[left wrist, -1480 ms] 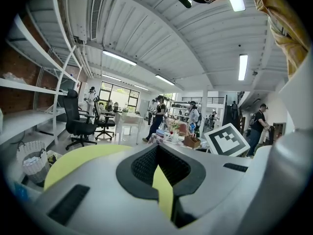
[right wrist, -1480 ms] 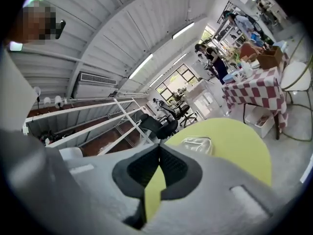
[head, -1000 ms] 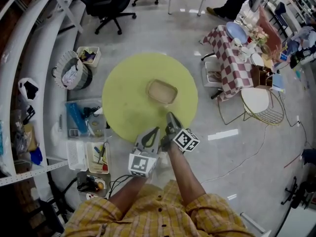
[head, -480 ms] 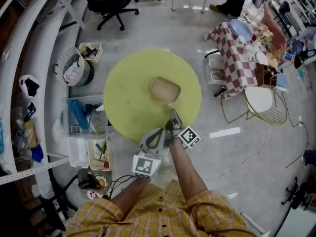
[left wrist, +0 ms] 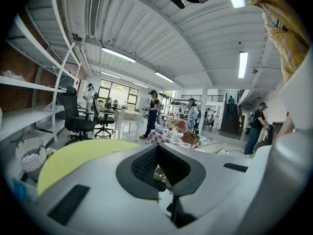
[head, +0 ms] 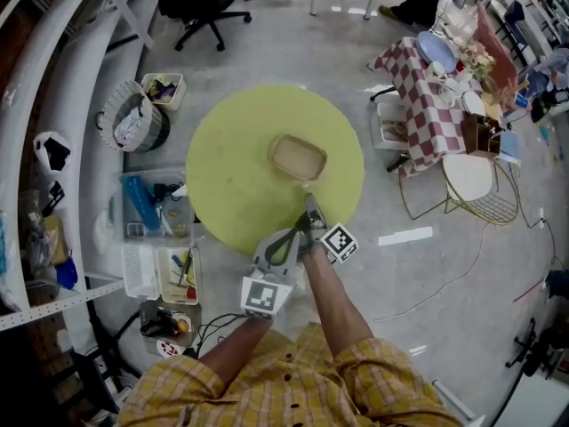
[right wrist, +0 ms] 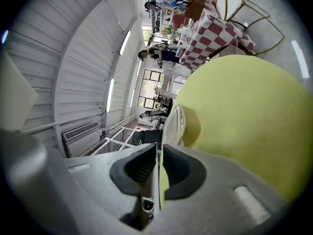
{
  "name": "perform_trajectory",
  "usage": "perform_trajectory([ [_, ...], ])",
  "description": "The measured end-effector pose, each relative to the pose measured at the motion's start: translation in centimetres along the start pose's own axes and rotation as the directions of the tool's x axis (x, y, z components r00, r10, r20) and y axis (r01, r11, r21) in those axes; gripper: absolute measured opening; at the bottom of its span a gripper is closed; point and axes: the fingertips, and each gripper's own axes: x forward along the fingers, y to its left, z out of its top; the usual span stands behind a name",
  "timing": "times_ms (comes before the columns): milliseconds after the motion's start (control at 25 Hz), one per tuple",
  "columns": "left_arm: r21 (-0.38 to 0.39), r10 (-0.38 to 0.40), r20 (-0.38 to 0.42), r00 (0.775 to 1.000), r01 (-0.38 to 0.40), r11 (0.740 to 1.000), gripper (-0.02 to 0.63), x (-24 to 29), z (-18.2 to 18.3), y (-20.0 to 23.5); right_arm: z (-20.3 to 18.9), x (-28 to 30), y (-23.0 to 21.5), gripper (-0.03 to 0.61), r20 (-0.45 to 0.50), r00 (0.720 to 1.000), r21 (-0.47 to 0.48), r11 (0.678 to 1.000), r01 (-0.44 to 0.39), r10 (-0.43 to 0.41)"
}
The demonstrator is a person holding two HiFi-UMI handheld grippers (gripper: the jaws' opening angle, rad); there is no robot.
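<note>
Left claw [head: 289, 235]: over the near rim of the surface; pads drawn together to a thin slit, nothing between them
Right claw [head: 310, 205]: just right of the left claw and a little further in over the top; pads closed to a narrow slit, nothing held; tip points at the tub and is close to it, not touching
Surface [head: 227, 185]: round, yellow-green top; the tub is the only item on it
Tub [head: 298, 157]: clear, shallow, rounded corners, pale beige contents; sits upright right of centre on the surface, just beyond the right claw
Floor boxes [head: 160, 229]: clear boxes of small tools on the floor, left of the surface
Wastebasket [head: 133, 124]: mesh, lined, on the floor at the far left of the surface
White chair [head: 468, 181]: wire-framed, right of the surface, well apart from it
Checked-cloth surface [head: 425, 105]: beyond the white chair, crowded with dishes and boxes
Office chair [head: 200, 3]: black, on castors, at the far edge of the head view
</note>
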Motion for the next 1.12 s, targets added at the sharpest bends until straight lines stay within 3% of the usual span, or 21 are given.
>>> perform_trajectory([
  [120, 0.003, 0.005, 0.000, 1.000, -0.005, 1.000, 0.005, 0.2, -0.2, 0.2, 0.1, 0.0, -0.9, 0.041, 0.013, 0.999, 0.030, 0.999, 0.030, -0.030],
  [320, -0.031, 0.030, 0.009, 1.000, -0.030, 0.999, 0.005, 0.1, 0.5, 0.4, 0.4, 0.8, -0.7, 0.061, 0.013, 1.000, 0.048, 0.999, -0.020, 0.020],
  [440, 0.022, 0.020, 0.010, 1.000, -0.020, 1.000, 0.005, 0.2, -0.3, 0.5, 0.4, 1.0, -1.6, 0.069, 0.002, 1.000, 0.051, 0.999, 0.005, -0.005],
  [600, -0.051, 0.051, 0.010, 0.999, -0.050, 0.997, 0.005, 0.2, 0.5, 0.6, 0.7, 1.4, -2.8, 0.087, 0.017, 1.000, 0.103, 0.995, 0.000, -0.002],
  [880, 0.008, 0.036, -0.002, 0.999, -0.036, 0.999, 0.005, 0.3, -0.2, 1.1, 0.1, 2.2, -3.6, 0.112, -0.014, 1.000, 0.122, 0.992, 0.009, -0.008],
  [1000, -0.052, 0.051, 0.003, 0.999, -0.051, 0.997, 0.005, 0.4, 0.0, 1.2, 0.0, 2.7, -3.1, 0.112, -0.015, 0.999, 0.138, 0.990, -0.040, 0.042],
  [1120, -0.061, 0.056, 0.004, 0.998, -0.055, 0.997, 0.006, 0.4, 0.0, 1.6, -0.1, 2.9, -3.7, 0.112, -0.011, 1.000, 0.159, 0.987, -0.023, 0.025],
])
